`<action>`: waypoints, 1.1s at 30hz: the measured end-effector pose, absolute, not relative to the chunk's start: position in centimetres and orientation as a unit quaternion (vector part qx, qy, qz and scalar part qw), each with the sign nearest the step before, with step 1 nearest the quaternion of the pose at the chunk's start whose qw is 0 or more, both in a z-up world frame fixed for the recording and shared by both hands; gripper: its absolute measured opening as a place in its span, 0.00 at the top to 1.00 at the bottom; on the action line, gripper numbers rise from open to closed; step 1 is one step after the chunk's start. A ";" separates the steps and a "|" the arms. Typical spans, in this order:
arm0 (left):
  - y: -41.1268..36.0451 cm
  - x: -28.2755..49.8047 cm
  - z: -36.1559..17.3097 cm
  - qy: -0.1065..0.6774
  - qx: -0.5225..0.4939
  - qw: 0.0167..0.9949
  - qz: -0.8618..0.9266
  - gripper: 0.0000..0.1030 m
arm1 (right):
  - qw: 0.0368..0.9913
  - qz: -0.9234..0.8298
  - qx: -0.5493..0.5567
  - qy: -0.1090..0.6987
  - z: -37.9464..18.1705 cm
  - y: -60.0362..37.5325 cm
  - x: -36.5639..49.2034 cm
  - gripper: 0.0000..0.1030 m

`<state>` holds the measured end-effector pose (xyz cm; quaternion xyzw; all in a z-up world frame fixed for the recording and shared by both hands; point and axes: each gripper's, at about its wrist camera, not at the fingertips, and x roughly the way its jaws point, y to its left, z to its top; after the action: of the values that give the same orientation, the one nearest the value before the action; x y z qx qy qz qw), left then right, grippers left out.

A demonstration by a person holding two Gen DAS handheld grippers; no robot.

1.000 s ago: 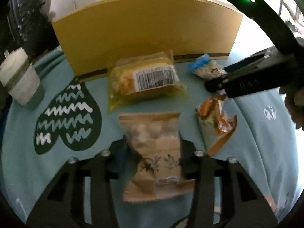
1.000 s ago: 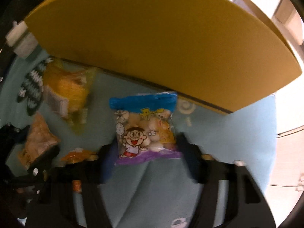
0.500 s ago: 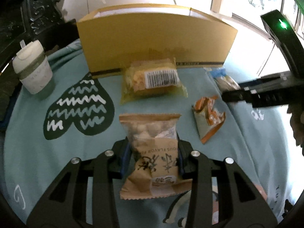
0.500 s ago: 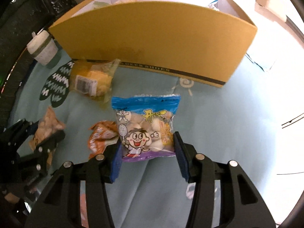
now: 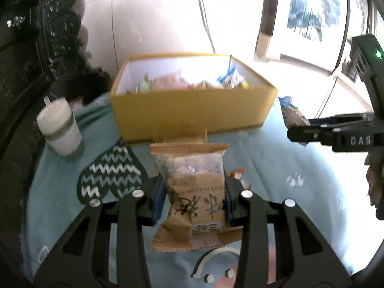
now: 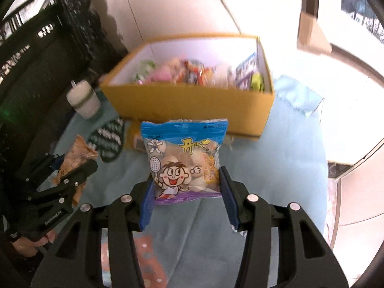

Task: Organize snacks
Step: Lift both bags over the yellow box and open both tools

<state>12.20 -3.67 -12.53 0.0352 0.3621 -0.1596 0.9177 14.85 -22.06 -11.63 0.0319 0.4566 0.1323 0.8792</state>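
Left gripper (image 5: 194,204) pinches brown packet (image 5: 195,192), right gripper (image 6: 188,196) pinches blue packet (image 6: 184,160); clear the rim of yellow box (image 6: 192,103) at 12 o'clock before releasing.

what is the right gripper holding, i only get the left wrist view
Observer: A clear plastic snack packet with a blue top and a cartoon boy, clamped between the blue pads of the right gripper.
Operator: is it over the box yet
Observer: No. It is short of the yellow cardboard box, on the near side, above the teal cloth.
Operator: whats in the box
Observer: Mixed snack packets across most of its width, with a purple packet against the right wall.
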 end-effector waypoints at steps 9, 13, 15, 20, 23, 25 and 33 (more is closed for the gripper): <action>-3.7 12.7 -5.3 0.307 0.005 0.937 -0.167 0.62 | 0.903 0.138 0.031 0.406 -5.6 -21.9 13.3 0.51; -3.7 13.3 -2.7 0.288 -0.006 0.943 -0.167 0.62 | 0.913 0.140 0.031 0.383 -2.6 -21.8 12.7 0.51; -3.6 13.7 -1.6 0.279 -0.010 0.946 -0.166 0.62 | 0.917 0.141 0.026 0.372 -1.5 -21.5 12.6 0.51; -3.7 15.2 0.8 0.269 -0.012 0.949 -0.164 0.62 | 0.927 0.139 0.014 0.349 1.3 -21.5 12.5 0.51; -4.0 16.3 2.2 0.261 -0.007 0.951 -0.163 0.62 | 0.930 0.136 0.007 0.340 2.4 -21.6 13.2 0.51; -4.1 17.3 3.0 0.255 -0.008 0.953 -0.161 0.62 | 0.933 0.134 0.002 0.335 3.1 -21.7 13.8 0.51; -5.1 21.7 5.0 0.249 -0.004 0.956 -0.154 0.62 | 0.939 0.122 -0.013 0.322 5.3 -21.9 17.7 0.51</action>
<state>21.69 -5.06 5.04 -0.0041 0.2489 -0.1539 0.9562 17.74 -21.90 5.29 -0.0134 0.3220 0.1220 0.9388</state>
